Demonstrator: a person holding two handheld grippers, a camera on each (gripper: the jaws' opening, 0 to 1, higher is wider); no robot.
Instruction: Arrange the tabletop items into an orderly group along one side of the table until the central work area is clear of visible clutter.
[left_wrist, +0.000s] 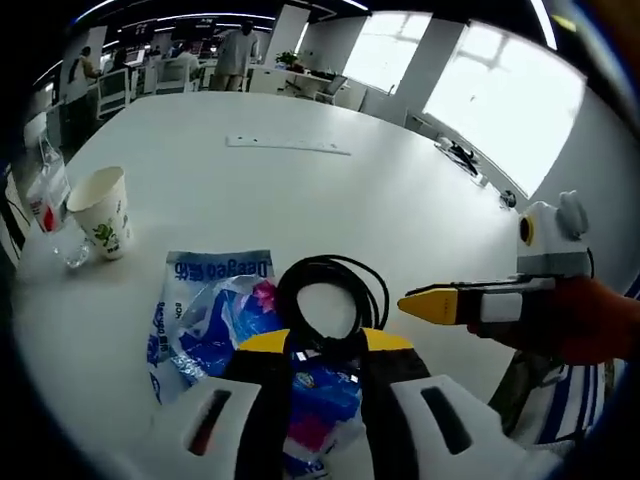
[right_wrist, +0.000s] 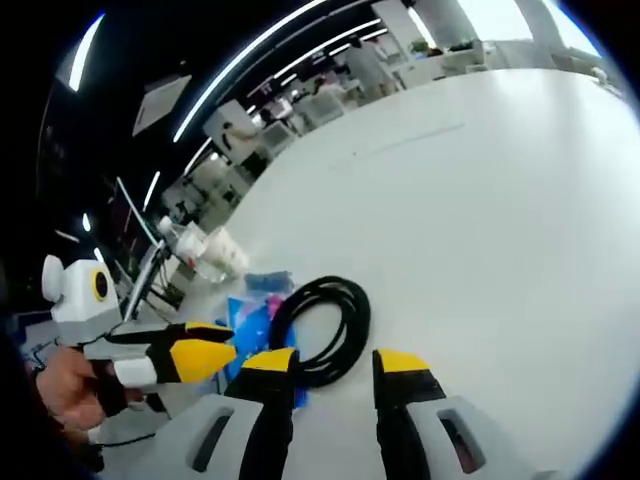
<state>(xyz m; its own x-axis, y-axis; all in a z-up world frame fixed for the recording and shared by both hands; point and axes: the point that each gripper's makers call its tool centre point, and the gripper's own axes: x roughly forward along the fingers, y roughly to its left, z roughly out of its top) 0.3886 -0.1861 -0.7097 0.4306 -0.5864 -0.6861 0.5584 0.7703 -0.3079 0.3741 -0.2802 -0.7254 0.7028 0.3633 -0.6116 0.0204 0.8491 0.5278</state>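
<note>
In the left gripper view, the left claw (left_wrist: 326, 342) is standing spread over the near edge of a coiled black cable (left_wrist: 330, 300), which is lying partly on a blue plastic packet (left_wrist: 215, 310) on the white surface (left_wrist: 300, 190). The right claw (right_wrist: 336, 362) is also standing spread, its tips at the cable's near side. Farther left, a paper cup (left_wrist: 103, 212) is sitting beside a clear plastic bottle (left_wrist: 50, 190).

Your left gripper (left_wrist: 325, 345) covers the near part of the blue packet (left_wrist: 215, 310); its print is unreadable.
</note>
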